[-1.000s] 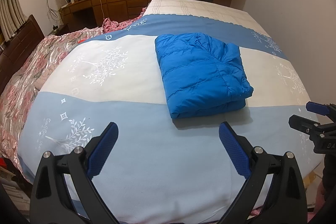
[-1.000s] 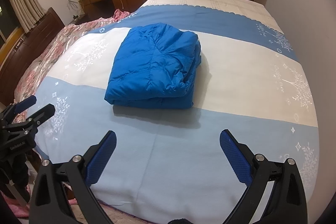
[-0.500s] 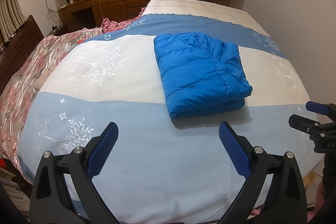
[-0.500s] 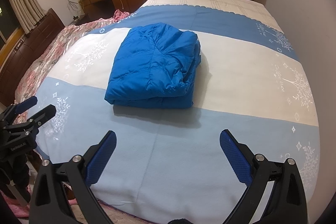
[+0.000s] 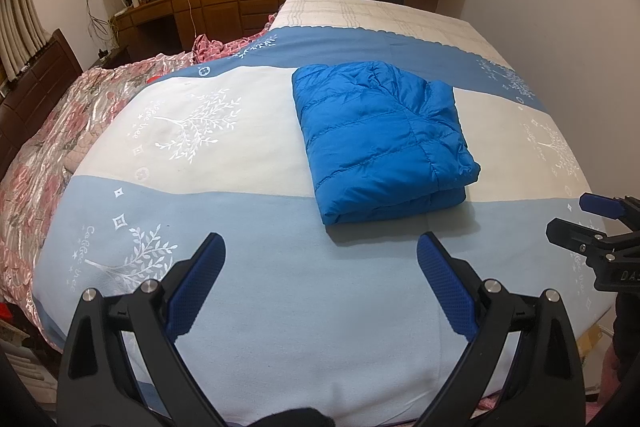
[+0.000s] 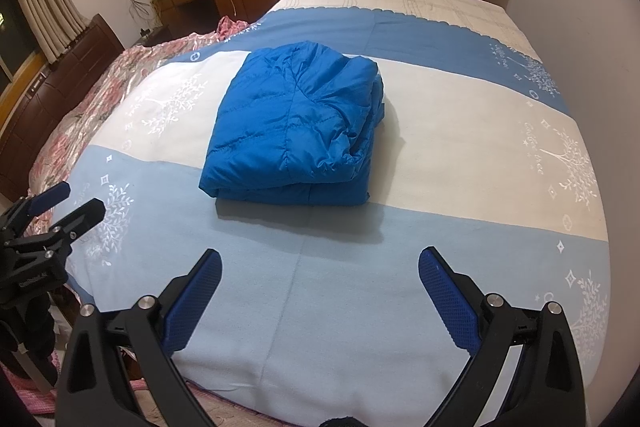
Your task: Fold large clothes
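We see only the tips of the right tongs (image 5: 600, 223) from the left; both the left tongs (image 5: 320, 267) and right gape wide, well short of the folded jacket (image 5: 380, 143) on the bed (image 5: 280, 307).

The folded jacket (image 5: 380, 143) lies on the bed (image 5: 280, 307), near its middle. Both tongs hang apart before it over the bed's near edge, the left tongs (image 5: 320, 267) left of the right tongs (image 6: 320, 275)

Bare bedspread (image 5: 320, 307) ahead, folded jacket (image 5: 380, 139) mid-bed, wall (image 5: 560, 7) close on right
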